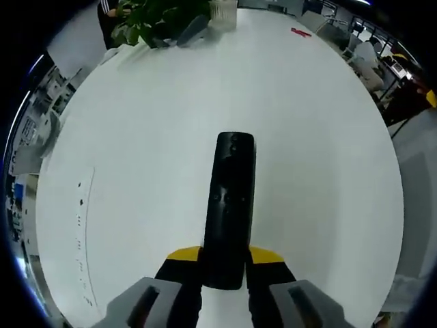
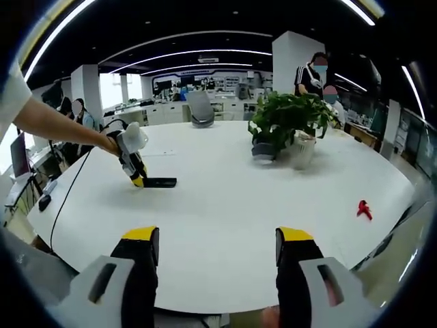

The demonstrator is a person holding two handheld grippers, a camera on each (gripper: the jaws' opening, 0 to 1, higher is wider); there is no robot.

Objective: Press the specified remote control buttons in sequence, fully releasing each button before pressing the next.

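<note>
Table: white [image 2: 225, 225], rounded edge.
Remote: black [image 1: 230, 205], lying flat, well in from the edges.
Potted plant: [image 2: 290, 123], near far edge.
Red object: small [image 2: 364, 209], by right edge.

left gripper [image 1: 224, 273]: we see black fingers with yellow tips, each on a grey moulded base with a dark slot.
right gripper [image 2: 217, 254]: we see the same build: black fingers, yellow caps, grey bases; the right base's slot looks reddish.
left gripper from the right gripper view [image 2: 136, 174]: we see a white-grey rounded body, black fingers ending in yellow.
cable [image 2: 72, 193]: we see a thin black line running from that gripper off the table.
sleeve [image 2: 9, 87]: we see a short white one at the arm's top.
</note>
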